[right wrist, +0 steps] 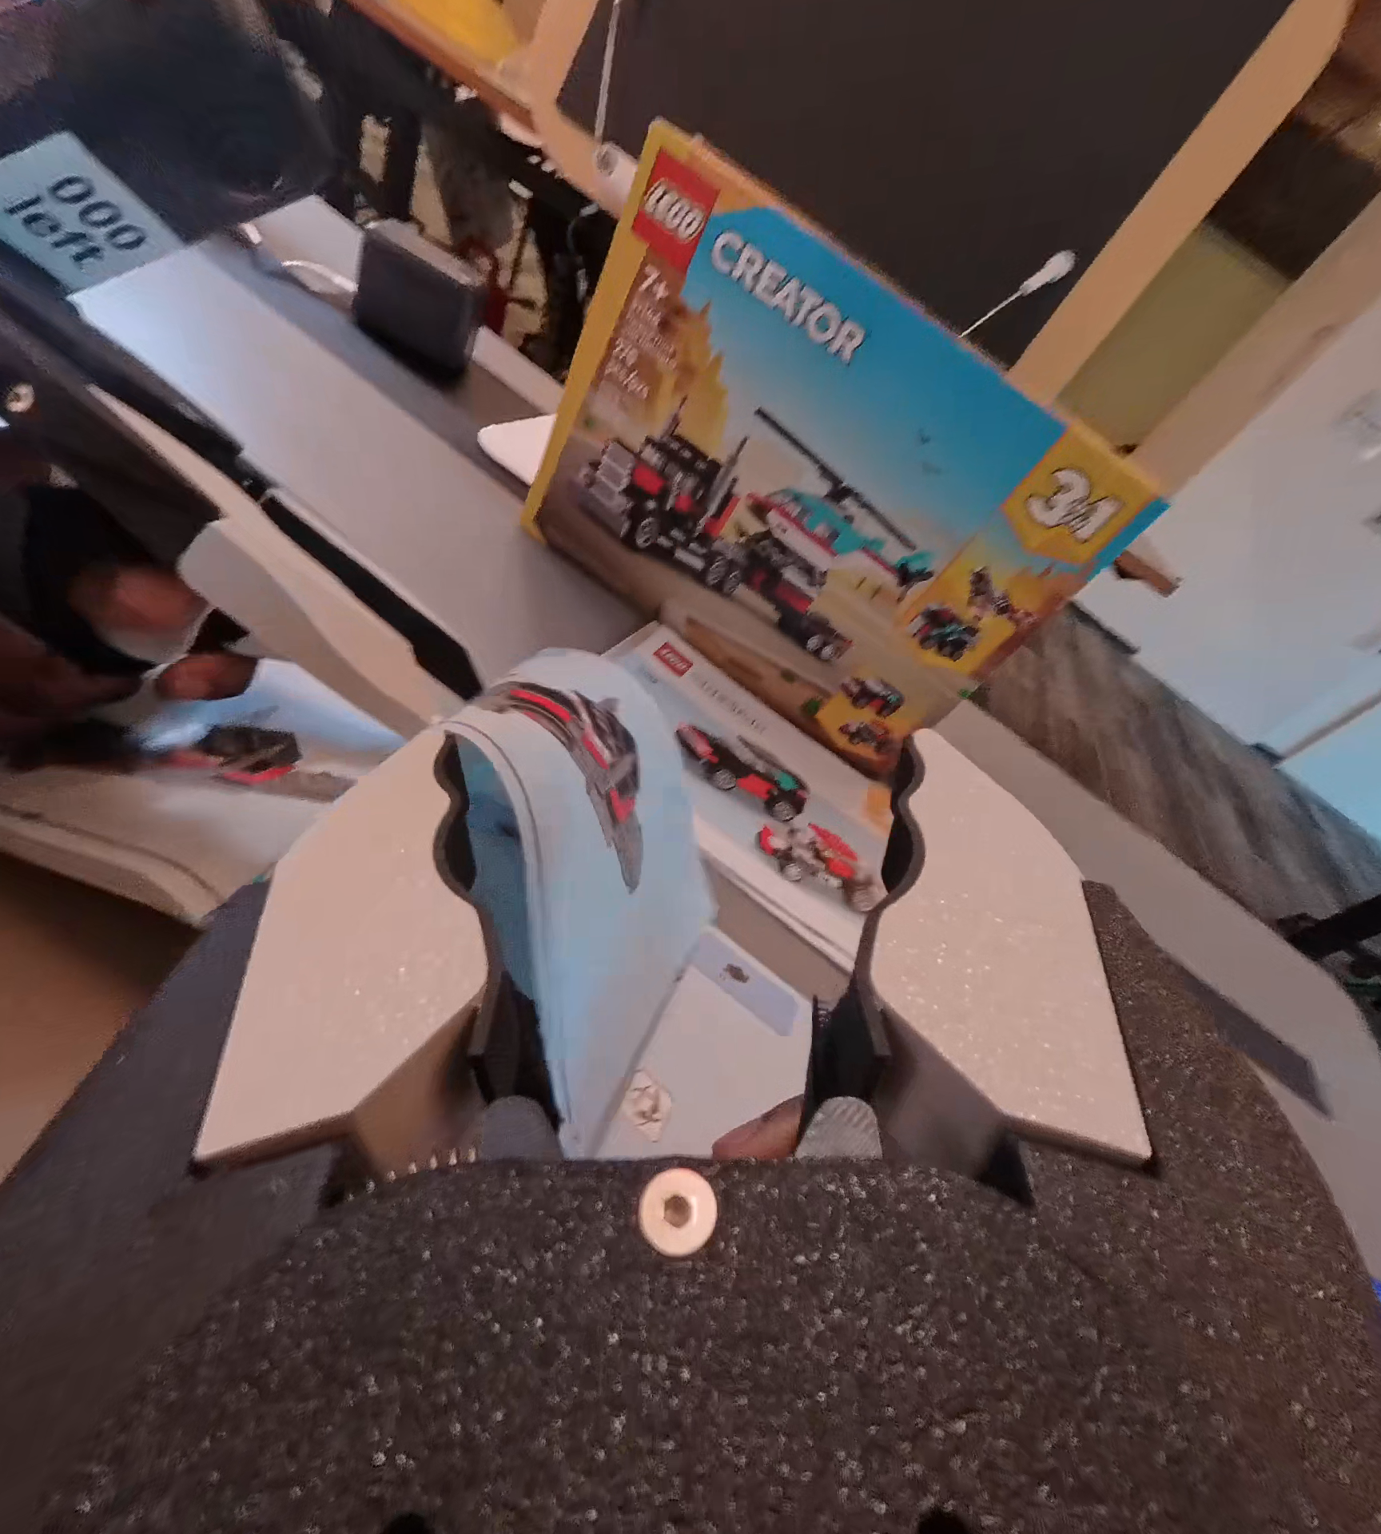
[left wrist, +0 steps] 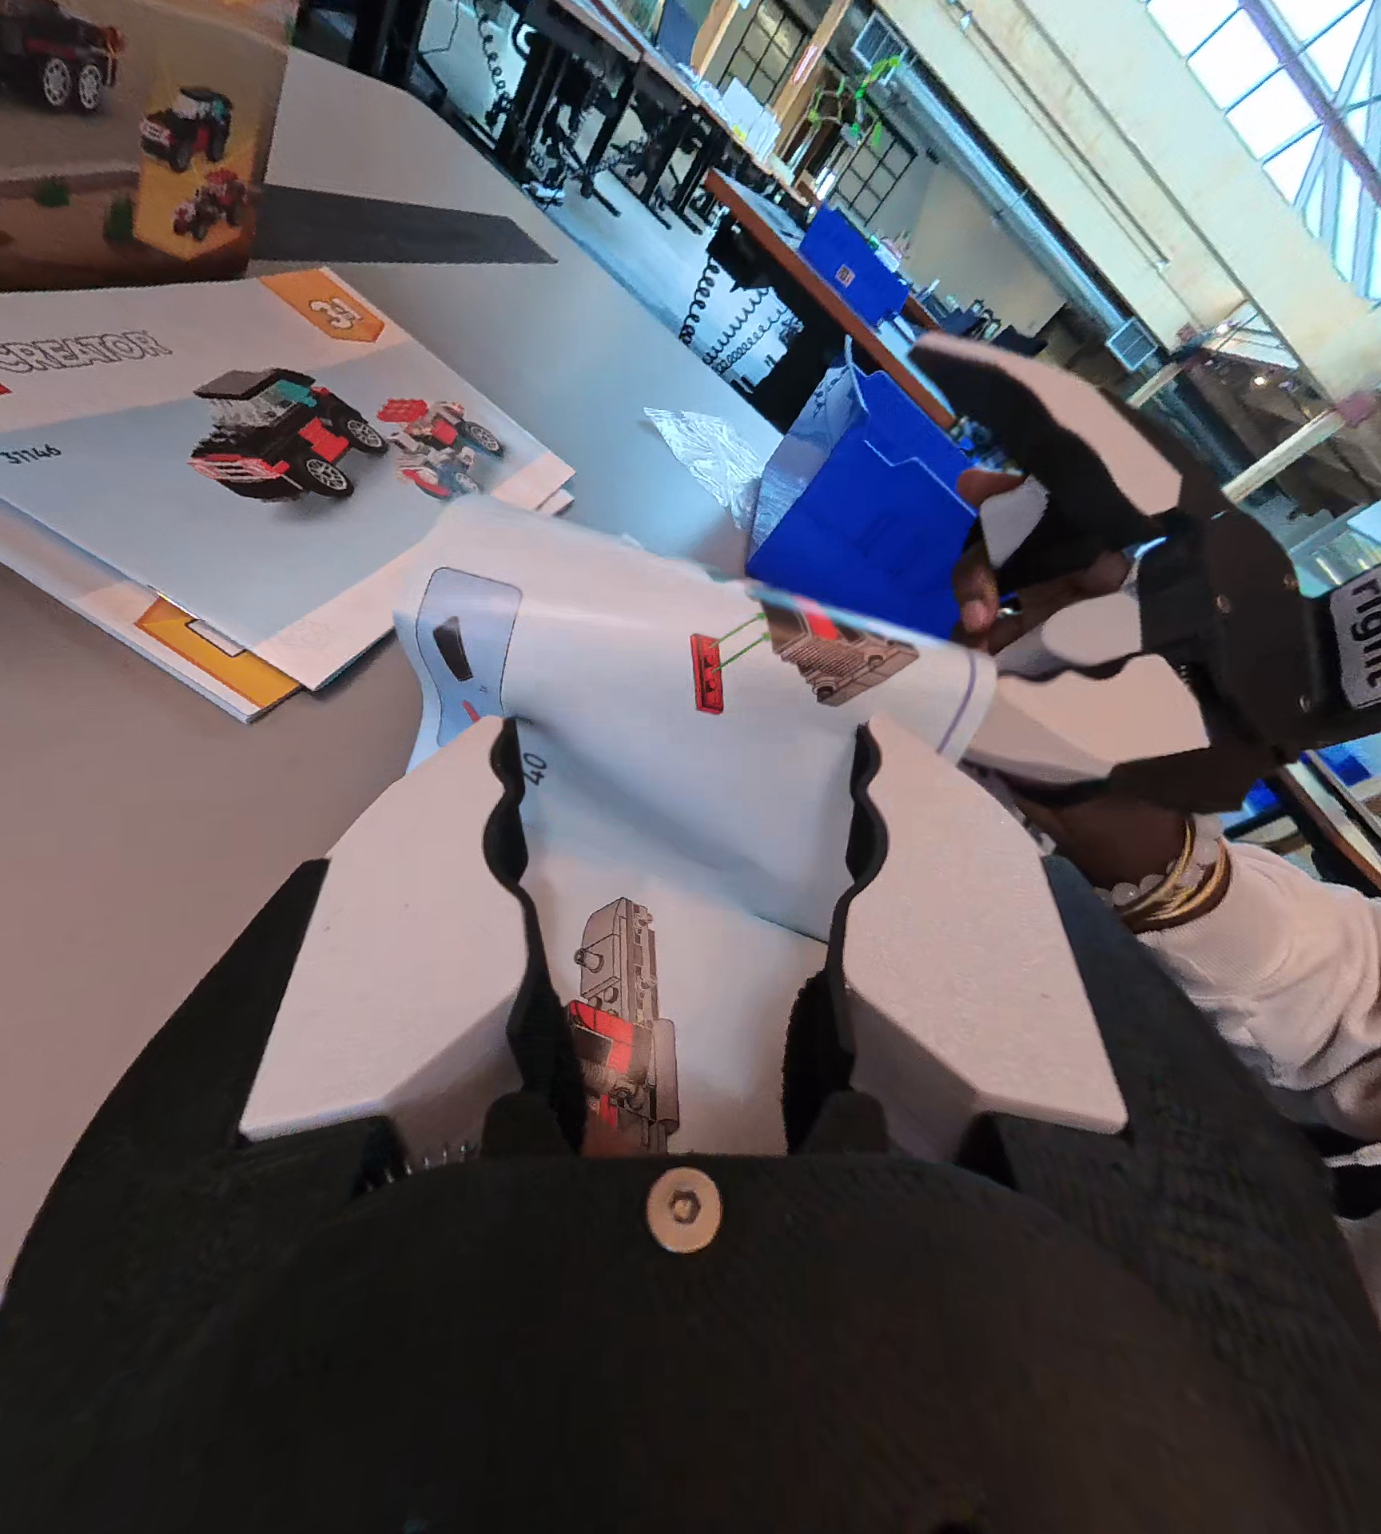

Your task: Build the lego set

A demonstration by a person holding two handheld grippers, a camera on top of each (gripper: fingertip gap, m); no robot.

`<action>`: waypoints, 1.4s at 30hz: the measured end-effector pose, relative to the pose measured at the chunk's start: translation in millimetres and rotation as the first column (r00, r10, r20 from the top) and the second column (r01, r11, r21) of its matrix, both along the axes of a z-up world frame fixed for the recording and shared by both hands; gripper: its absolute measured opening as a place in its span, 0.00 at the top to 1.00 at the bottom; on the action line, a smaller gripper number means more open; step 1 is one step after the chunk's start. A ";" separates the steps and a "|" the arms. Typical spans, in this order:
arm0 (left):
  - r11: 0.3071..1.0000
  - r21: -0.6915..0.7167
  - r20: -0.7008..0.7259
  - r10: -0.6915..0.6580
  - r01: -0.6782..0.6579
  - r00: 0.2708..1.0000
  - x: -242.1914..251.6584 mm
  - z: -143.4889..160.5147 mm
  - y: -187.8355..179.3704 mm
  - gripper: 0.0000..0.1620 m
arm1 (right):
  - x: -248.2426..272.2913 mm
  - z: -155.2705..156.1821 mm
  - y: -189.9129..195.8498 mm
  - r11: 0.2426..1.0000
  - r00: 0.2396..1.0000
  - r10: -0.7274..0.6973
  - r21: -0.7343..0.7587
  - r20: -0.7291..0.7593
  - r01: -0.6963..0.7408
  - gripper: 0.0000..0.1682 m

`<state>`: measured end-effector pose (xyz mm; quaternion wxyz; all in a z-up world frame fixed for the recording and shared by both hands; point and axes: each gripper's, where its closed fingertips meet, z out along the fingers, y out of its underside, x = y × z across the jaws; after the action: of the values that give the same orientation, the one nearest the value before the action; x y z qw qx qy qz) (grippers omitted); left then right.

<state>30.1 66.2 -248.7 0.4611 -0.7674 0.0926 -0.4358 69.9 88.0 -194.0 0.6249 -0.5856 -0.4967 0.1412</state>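
1. A curled page (left wrist: pixel 670 705) of an open instruction booklet rises between the fingers of the left gripper (left wrist: pixel 683 755), whose jaws stand spread with the paper passing through the gap.
2. The right gripper (right wrist: pixel 675 797) is also spread wide; the same page (right wrist: pixel 579 830) arches up against its left finger, and whether the finger presses the paper cannot be told.
3. In the left wrist view the right gripper (left wrist: pixel 1028 573) appears just beyond the page's far edge, held by a hand (left wrist: pixel 1003 581) in a white sleeve (left wrist: pixel 1293 996) with bracelets at the wrist.
4. A closed booklet (left wrist: pixel 239 498) with a black-and-red truck on its cover lies flat on the grey tabletop (left wrist: pixel 48 830), left of the page.
5. The set's box (right wrist: pixel 820 465) stands upright behind that booklet (right wrist: pixel 770 788).
6. A blue bin (left wrist: pixel 861 531) sits right of the page, with clear crumpled plastic (left wrist: pixel 704 456) just beside it.
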 end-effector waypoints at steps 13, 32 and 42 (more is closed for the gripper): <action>0.987 0.160 -0.004 -0.025 0.025 1.000 -3.5 30.3 -16.6 0.52 | -15.2 14.9 -2.7 0.957 0.961 0.082 -0.248 -0.265 -0.150 0.48; 0.988 0.151 0.317 -0.071 0.023 0.946 -34.7 68.7 -63.0 0.67 | -68.9 -14.8 -90.2 0.701 0.768 0.578 -0.314 -0.274 -0.640 0.77; 0.979 0.199 0.218 -0.096 0.052 0.971 -4.1 71.9 -61.4 0.71 | -48.7 0.4 -100.8 0.393 0.567 0.626 -0.412 -0.536 -0.822 0.75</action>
<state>26.0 4.8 -176.8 0.5238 -0.6609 0.1097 -0.5262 21.1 -12.8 -193.5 0.3310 -0.4475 -0.5263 0.6428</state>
